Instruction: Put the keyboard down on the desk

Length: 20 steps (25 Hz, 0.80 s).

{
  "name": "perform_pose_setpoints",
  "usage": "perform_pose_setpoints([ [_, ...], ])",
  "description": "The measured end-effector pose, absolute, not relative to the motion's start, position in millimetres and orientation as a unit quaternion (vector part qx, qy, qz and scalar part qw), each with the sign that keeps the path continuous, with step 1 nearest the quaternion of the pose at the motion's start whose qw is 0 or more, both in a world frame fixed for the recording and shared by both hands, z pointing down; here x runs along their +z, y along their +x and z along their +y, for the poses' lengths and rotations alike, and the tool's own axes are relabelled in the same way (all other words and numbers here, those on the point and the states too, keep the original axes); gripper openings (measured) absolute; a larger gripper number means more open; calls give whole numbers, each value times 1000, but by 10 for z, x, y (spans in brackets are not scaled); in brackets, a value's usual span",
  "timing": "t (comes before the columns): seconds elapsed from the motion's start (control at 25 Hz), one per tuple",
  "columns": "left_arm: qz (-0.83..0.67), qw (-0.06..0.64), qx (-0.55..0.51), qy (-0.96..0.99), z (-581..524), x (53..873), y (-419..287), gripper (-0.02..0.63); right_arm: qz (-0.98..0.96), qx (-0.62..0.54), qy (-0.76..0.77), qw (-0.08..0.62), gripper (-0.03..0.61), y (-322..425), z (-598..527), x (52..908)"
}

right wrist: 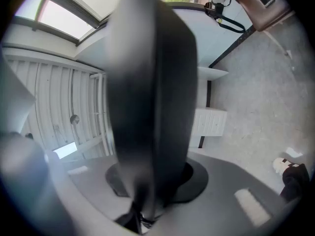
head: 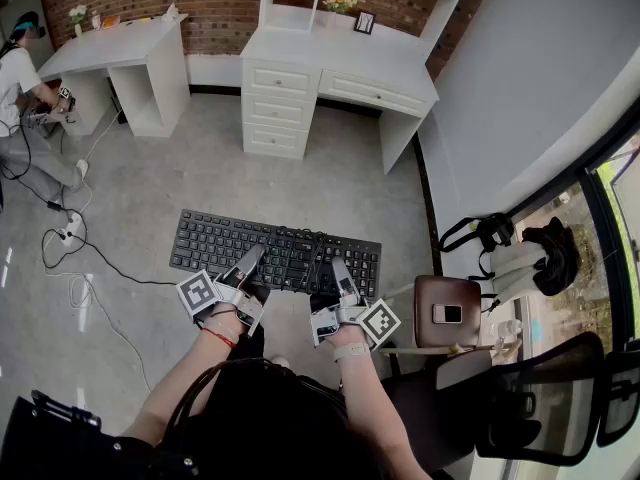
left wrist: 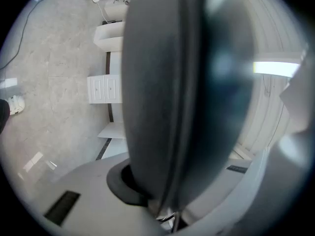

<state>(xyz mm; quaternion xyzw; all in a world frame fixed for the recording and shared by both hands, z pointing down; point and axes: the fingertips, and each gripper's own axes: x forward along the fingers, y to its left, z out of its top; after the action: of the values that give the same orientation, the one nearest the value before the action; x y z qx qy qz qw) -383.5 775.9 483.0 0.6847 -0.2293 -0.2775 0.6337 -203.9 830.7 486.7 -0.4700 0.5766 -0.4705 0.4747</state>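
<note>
A black keyboard (head: pixel 275 251) hangs level in the air above the grey floor, held by its near long edge. My left gripper (head: pixel 248 268) is shut on the left half of that edge. My right gripper (head: pixel 340 278) is shut on the right half. In the left gripper view the keyboard (left wrist: pixel 167 92) stands edge-on between the jaws and fills the middle. The right gripper view shows the keyboard (right wrist: pixel 152 97) the same way, blurred and dark. The white desk (head: pixel 340 63) with drawers stands ahead against the brick wall, well beyond the keyboard.
A second white desk (head: pixel 110 48) stands at the back left, with a person (head: pixel 20 88) beside it. Cables (head: pixel 70 238) trail over the floor at left. A brown stool (head: pixel 447 311) with a phone on it and a black office chair (head: pixel 540 398) are at my right.
</note>
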Motion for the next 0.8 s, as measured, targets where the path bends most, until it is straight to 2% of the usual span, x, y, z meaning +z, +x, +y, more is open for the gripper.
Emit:
perform_pose_setpoints([
  [0.36,-233,639,-267,683,7242,4938,-3769,49,566,-475,-473,480,71,-1975,7808,5013],
  [0.8,-226,642,-248,689,5782,4913,-3503,51,552,-476,-478,490,71,-1727,6409,4998],
])
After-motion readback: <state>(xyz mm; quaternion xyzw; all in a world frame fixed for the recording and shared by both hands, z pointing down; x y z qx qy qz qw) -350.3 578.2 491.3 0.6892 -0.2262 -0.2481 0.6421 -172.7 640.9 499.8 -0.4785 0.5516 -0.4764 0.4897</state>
